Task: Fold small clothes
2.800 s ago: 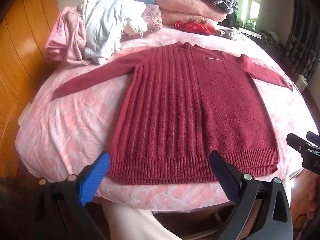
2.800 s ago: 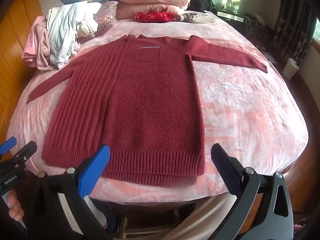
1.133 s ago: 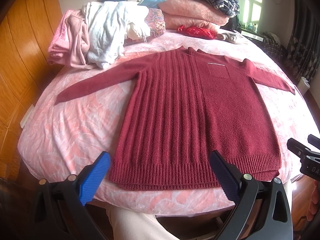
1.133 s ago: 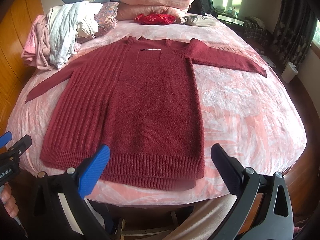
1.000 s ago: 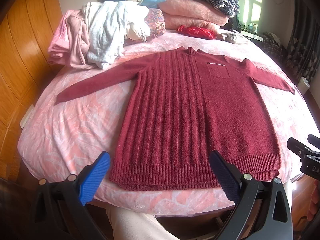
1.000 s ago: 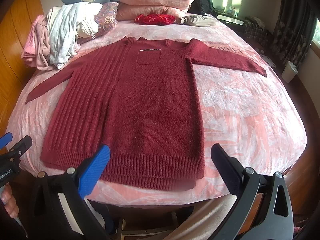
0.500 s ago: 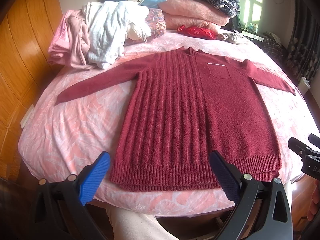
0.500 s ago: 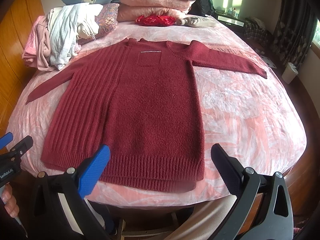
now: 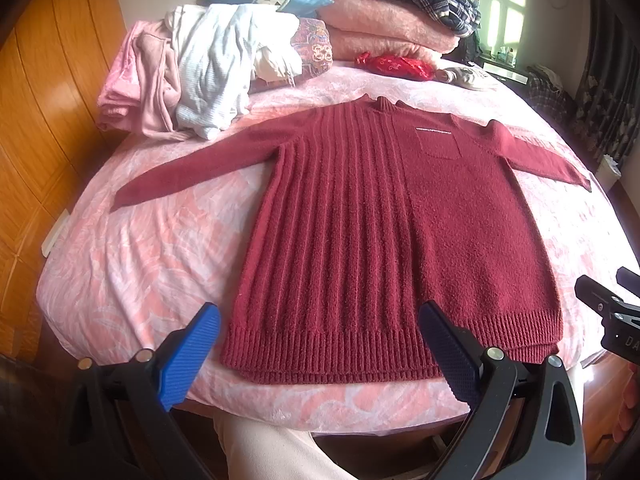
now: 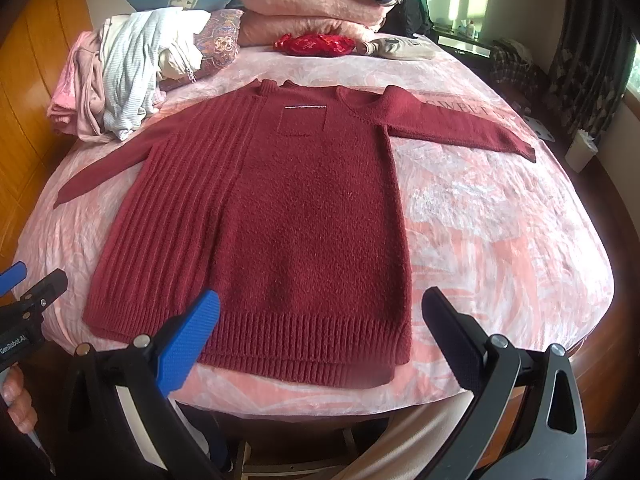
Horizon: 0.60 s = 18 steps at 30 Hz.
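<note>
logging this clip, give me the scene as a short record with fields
garment: dark red sweater, flat on the bed, front up, both sleeves spread out
fold: not started
left gripper: open, above the hem, holding nothing
right gripper: open, above the hem, holding nothing
clothes pile: at the far left of the bed, apart from the sweater
blankets: stacked at the head of the bed

Bare bedspread [image 10: 500, 232] both sides of sweater [image 9: 400, 240]; clothes pile [image 9: 208, 80] and folded blankets [image 9: 384, 28] block beyond its collar.
</note>
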Each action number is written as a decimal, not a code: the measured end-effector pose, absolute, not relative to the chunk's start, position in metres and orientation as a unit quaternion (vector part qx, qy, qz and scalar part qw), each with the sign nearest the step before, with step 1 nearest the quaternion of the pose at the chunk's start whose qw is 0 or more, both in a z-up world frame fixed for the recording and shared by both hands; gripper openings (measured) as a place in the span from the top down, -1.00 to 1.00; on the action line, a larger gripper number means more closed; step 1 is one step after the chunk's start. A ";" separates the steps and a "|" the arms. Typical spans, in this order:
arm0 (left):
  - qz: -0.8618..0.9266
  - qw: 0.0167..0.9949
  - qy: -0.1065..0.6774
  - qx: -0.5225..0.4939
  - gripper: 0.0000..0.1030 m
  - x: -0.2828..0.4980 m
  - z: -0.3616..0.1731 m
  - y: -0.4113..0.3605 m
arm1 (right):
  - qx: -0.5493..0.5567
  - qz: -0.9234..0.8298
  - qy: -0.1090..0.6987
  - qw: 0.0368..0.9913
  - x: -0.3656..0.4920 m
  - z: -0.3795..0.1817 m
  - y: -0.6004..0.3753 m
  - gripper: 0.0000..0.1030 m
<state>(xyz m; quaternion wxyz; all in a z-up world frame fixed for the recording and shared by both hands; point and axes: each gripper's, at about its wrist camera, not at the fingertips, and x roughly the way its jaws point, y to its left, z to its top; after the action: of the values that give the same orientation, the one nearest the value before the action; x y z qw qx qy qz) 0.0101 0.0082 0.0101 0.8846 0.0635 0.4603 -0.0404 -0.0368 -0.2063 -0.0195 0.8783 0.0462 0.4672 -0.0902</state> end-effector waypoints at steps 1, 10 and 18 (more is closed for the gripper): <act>-0.041 0.885 0.460 0.063 -0.93 0.010 0.010 0.008 | 0.046 -0.090 0.467 0.878 -0.037 -0.019 -0.206 -0.95; -0.041 0.885 0.460 0.064 -0.93 0.010 0.011 0.008 | 0.046 -0.088 0.463 0.881 -0.038 -0.018 -0.206 -0.95; -0.038 0.878 0.473 0.065 -0.93 0.034 0.008 -0.007 | 0.044 -0.082 0.471 0.877 -0.011 -0.019 -0.246 -0.95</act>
<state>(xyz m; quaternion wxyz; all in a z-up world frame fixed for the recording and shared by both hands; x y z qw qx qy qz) 0.0335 -0.0066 0.0081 0.8777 0.0649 0.4732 -0.0378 -0.0113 -0.2460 -0.0190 0.8771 0.0443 0.4712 -0.0819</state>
